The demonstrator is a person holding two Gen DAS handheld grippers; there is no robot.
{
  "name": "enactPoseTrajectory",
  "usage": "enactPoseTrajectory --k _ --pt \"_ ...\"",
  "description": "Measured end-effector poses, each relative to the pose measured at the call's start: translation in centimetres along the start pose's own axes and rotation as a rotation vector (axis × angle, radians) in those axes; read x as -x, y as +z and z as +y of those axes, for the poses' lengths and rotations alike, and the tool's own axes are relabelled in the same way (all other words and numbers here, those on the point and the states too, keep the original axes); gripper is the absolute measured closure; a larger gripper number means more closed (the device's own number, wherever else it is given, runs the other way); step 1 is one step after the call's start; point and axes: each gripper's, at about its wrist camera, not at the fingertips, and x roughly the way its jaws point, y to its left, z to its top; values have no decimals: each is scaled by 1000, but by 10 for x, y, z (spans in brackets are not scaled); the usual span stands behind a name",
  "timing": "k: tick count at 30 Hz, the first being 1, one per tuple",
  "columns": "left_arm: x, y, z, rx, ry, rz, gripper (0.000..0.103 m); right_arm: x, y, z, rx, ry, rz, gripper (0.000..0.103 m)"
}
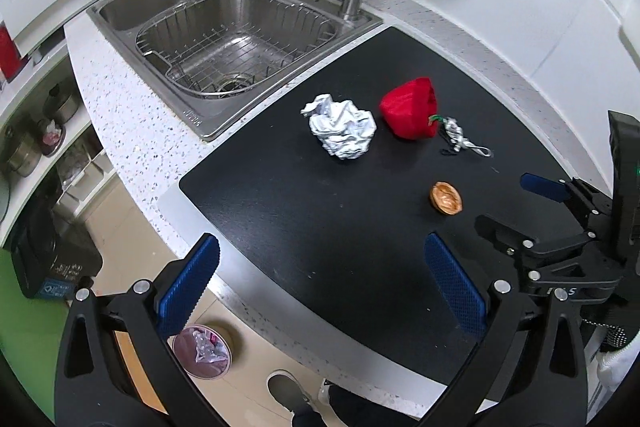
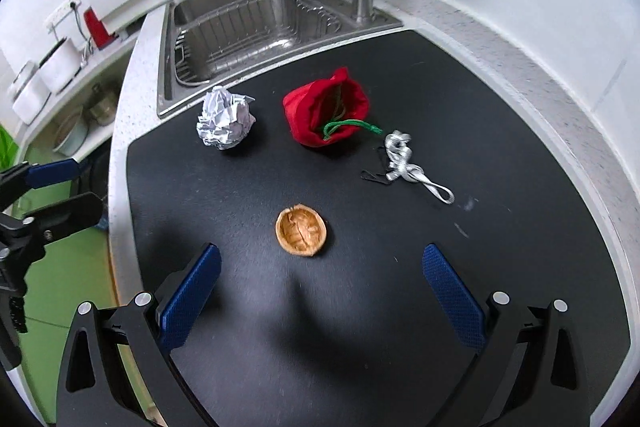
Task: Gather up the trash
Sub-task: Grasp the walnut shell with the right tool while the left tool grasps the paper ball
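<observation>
Both grippers hang spread wide over the black mat, gripping nothing.

The left gripper is at the mat's near left edge, the right gripper just short of the walnut shell. Farther off lie the paper ball on the left, the red pouch beside it and the silver ribbon to the right. The sink is beyond; a bin stands on the floor.

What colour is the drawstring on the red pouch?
Green; the drawstring on the red pouch shows best in the right wrist view.
</observation>
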Motion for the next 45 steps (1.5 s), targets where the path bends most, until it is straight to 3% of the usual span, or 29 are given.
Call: enactPoseTrajectory --k 9,11,16,32,45 --pt "-19 5 13 33 19 33 3 -36 12 3 36 11 35 9" --pt "-22 6 15 37 20 37 3 -44 13 4 50 5 56 33" --pt "-26 13 17 39 15 38 3 -51 10 7 70 1 87 70" --pt "-65 53 -13 -26 -25 47 3 -19 17 -17 2 34 70 70" --pt "-112 79 -29 -102 28 41 3 -9 7 -48 -55 26 72 70"
